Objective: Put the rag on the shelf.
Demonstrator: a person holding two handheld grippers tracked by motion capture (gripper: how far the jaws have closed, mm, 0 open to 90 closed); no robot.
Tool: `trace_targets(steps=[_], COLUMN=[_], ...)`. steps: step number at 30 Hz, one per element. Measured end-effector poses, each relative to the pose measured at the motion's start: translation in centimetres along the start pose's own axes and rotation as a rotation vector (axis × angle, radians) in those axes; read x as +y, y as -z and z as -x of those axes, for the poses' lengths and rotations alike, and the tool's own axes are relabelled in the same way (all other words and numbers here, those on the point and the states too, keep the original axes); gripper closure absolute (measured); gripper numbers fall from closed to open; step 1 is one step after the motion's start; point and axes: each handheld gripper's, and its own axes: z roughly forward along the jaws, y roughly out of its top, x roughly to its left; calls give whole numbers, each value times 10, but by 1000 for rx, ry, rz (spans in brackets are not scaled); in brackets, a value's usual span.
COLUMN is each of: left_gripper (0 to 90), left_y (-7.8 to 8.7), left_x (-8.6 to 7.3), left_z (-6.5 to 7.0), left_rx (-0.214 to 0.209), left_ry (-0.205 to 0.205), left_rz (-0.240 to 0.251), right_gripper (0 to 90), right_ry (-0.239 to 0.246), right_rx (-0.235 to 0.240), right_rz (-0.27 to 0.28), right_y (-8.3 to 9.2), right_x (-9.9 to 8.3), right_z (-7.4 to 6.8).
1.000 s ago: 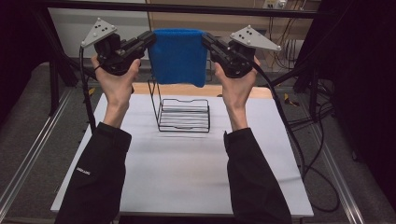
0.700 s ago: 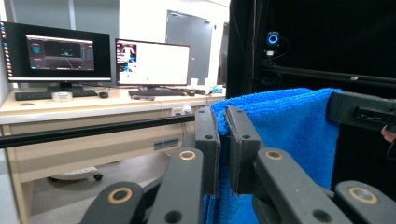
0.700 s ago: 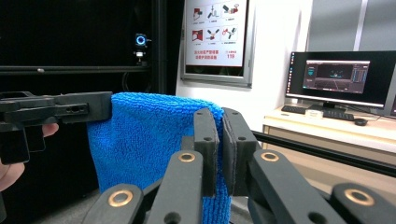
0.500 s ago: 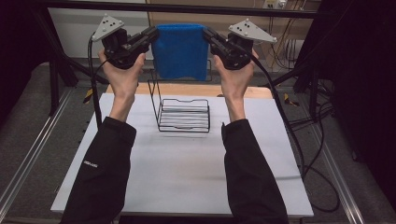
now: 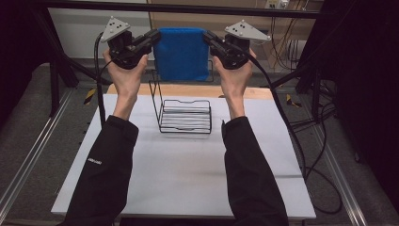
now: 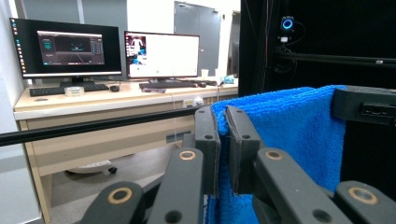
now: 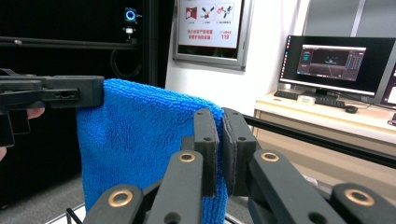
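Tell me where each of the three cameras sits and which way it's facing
High view: sits above the person's side, looking forward and down at the table, wire rack and raised blue towel; both forearms, left gripper and right gripper show.
Left gripper view: rides the left gripper, facing along its jaws, shut on the towel's corner, towards desks with monitors.
Right gripper view: rides the right gripper, facing across the towel towards the left gripper.
Shared: all three views show the towel; each gripper view catches the other gripper.
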Motion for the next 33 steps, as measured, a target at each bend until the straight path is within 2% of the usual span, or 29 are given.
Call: trace_targets(steps=[9, 17, 19, 23, 24, 25, 27, 33], left_gripper=[838, 837, 837, 836, 836, 836, 835, 831], left_y=[4, 9, 11, 13, 14, 14, 16, 20], left_x=[-20, -34, -37, -41, -41, -42, -43, -46], left_z=[-4, -2, -1, 0, -1, 0, 0, 1], left_rx=[-25, -50, -55, -66, -57, -70, -62, -93], left_ry=[-4, -29, -40, -34, -40, -34, -39, -42], left_rz=[-37, -68, -71, -74, -78, -79, -80, -94], right_gripper=[858, 857, 857, 858, 858, 858, 858, 856], right_ry=[-12, -24, -24, -21, -20, -18, -18, -3], right_rx=[22, 37, 43, 51, 51, 52, 57, 77], right_rz=[-37, -73, -77, -80, -85, -86, -89, -108], right_y=[1, 6, 8, 12, 12, 13, 15, 20], right_x=[-20, -38, -40, -42, -43, -43, -44, -45], right_z=[-1, -3, -4, -6, -6, -6, -6, -8])
